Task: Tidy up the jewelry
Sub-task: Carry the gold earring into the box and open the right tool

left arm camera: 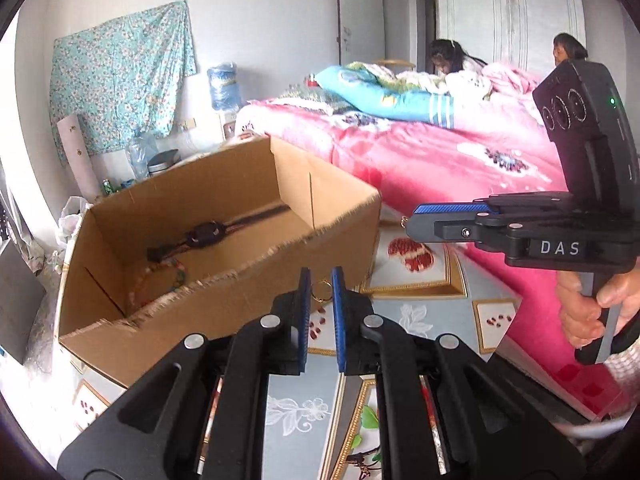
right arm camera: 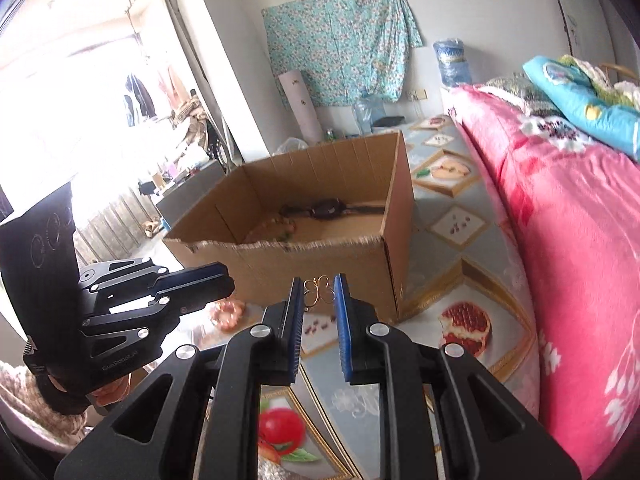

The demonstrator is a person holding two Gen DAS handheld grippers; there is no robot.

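A: My pads (left arm camera: 338,304) show blue; the ring (left arm camera: 321,291) between them, gold.
B: Beside the brown box (left arm camera: 224,320), I see a pink floral bed (left arm camera: 440,156); behind it, turquoise flowered cloth (left arm camera: 120,76).

A cardboard box (right arm camera: 320,240) sits on the floor left of the bed (right arm camera: 568,240) — watch (right arm camera: 326,209) inside.

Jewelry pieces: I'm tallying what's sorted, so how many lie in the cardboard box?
2. A dark watch lies mid-floor of the box; a beaded bracelet lies nearer the torn front wall, which may hide more.
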